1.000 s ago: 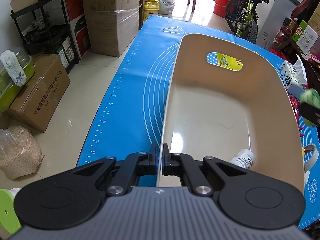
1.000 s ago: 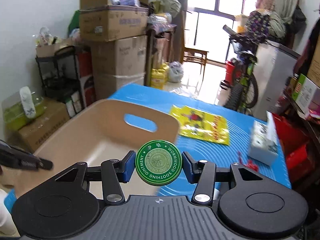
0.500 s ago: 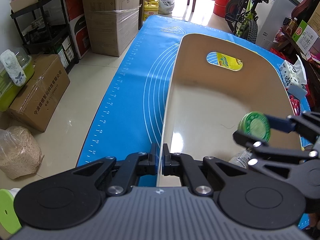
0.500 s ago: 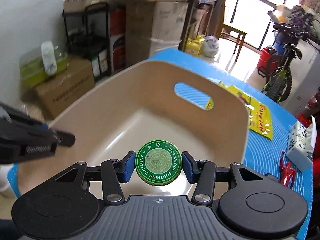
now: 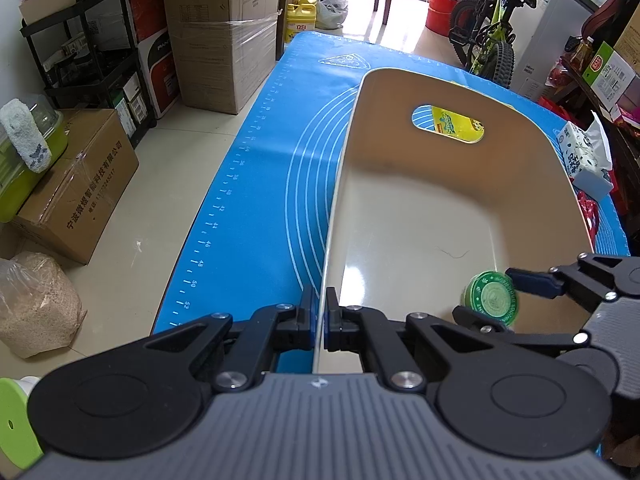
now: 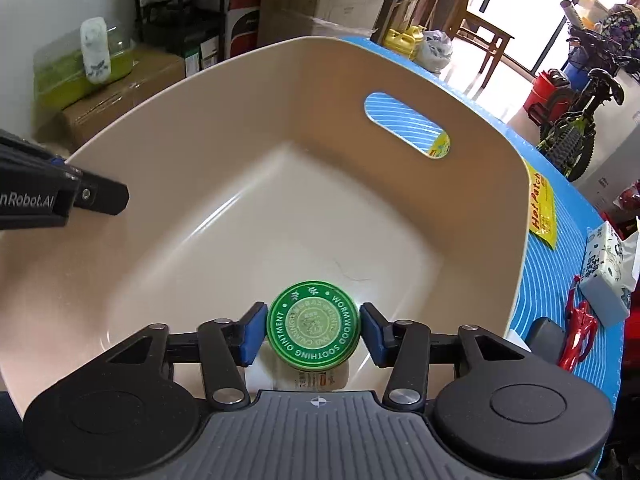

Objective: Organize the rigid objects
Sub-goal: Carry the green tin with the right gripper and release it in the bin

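My left gripper (image 5: 319, 322) is shut on the near left rim of a beige plastic bin (image 5: 400, 184) that stands on the blue mat (image 5: 276, 168). My right gripper (image 6: 313, 330) holds a round green ointment tin (image 6: 313, 330) between its blue pads, low inside the bin (image 6: 280, 184) near its floor. The tin also shows in the left wrist view (image 5: 491, 299), at the bin's near right. A white bottle (image 6: 316, 380) lies on the bin floor under the tin, mostly hidden.
On the mat right of the bin lie a tissue pack (image 6: 608, 272), a red toy figure (image 6: 578, 330) and a yellow Hot Patch packet (image 6: 542, 210). Cardboard boxes (image 5: 224, 24), a shelf rack and a bicycle (image 5: 486, 40) stand around the table.
My right gripper has carried the green tin from above the bin's rim down into the bin, close to its floor. My left gripper has stayed on the rim.
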Available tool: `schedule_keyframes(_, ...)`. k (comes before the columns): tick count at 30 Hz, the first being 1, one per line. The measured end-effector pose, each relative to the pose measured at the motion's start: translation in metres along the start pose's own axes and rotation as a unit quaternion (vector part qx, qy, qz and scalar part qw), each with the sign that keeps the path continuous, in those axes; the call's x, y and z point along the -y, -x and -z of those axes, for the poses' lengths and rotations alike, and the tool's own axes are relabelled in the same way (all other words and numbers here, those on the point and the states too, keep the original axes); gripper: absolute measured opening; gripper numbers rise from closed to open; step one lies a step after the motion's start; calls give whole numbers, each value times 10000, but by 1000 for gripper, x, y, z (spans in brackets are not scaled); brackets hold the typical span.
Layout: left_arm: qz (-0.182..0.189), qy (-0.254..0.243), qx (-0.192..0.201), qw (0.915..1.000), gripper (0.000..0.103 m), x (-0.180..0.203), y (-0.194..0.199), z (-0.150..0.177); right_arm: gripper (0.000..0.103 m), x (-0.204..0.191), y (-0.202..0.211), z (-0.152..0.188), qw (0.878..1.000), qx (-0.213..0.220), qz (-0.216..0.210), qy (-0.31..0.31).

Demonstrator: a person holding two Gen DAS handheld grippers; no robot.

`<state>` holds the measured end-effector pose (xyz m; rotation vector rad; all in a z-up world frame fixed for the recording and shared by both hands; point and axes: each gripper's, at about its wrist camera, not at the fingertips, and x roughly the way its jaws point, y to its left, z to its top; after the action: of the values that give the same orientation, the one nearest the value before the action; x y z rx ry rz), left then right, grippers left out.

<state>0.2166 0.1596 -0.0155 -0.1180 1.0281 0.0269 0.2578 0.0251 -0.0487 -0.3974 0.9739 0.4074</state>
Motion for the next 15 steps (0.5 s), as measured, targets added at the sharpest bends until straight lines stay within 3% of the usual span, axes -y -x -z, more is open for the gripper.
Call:
schedule_keyframes(6, 21, 4, 4, 10000, 5, 1, 0, 0, 77, 9, 27, 0, 9989, 426, 17, -219)
schedule_keyframes(15, 14, 1, 5, 10000, 5, 1, 0, 0, 82, 46, 82, 17, 9910, 1012, -73, -875)
